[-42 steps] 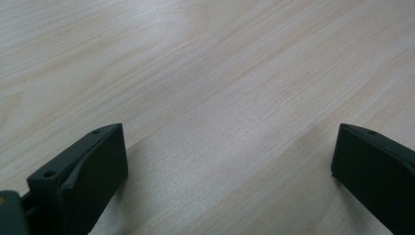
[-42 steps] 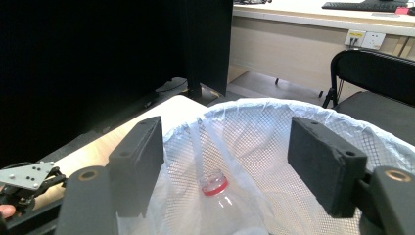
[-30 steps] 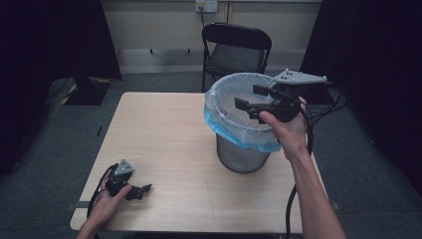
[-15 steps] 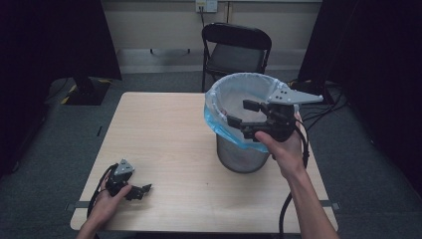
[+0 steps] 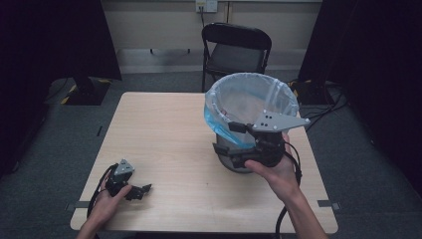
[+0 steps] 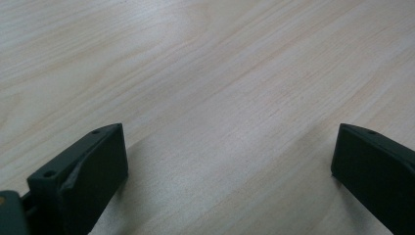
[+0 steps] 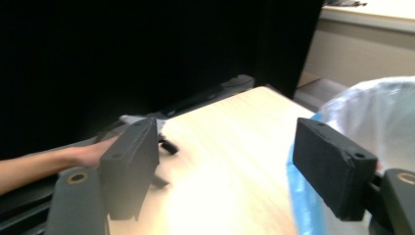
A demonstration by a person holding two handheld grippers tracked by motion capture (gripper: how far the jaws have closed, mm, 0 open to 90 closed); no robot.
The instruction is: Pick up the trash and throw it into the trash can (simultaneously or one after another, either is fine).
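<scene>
Dark curtains close off both sides of the room, with a pale wall and a wall socket [image 5: 205, 5] at the back and grey carpet underfoot. A black folding chair [image 5: 238, 49] stands behind the far edge of the light wooden desk [image 5: 164, 129], and cables [image 5: 323, 102] lie on the carpet off the desk's far right corner. Dark tape marks sit on the carpet along the desk's left and right sides.

On the desk's right half stands a grey metal bin [image 5: 249, 117] lined with a clear blue-tinted bag [image 5: 215, 119] whose edge folds over the rim. The right gripper [image 5: 226, 137] is held by the right hand [image 5: 276, 169] against the near side of the bin, its grey plate level with the rim. In the right gripper view its fingers [image 7: 129, 166] are wide apart, with nothing between them; the bag's blue fold lies just beside the right-hand one, and whether they touch cannot be told.

Near the desk's front left corner, well apart from the bin, the left hand [image 5: 107, 199] rests on the desk with the left gripper [image 5: 144, 190]. In the left gripper view its fingers [image 6: 93, 171] are spread wide just above bare wood grain, holding nothing.
</scene>
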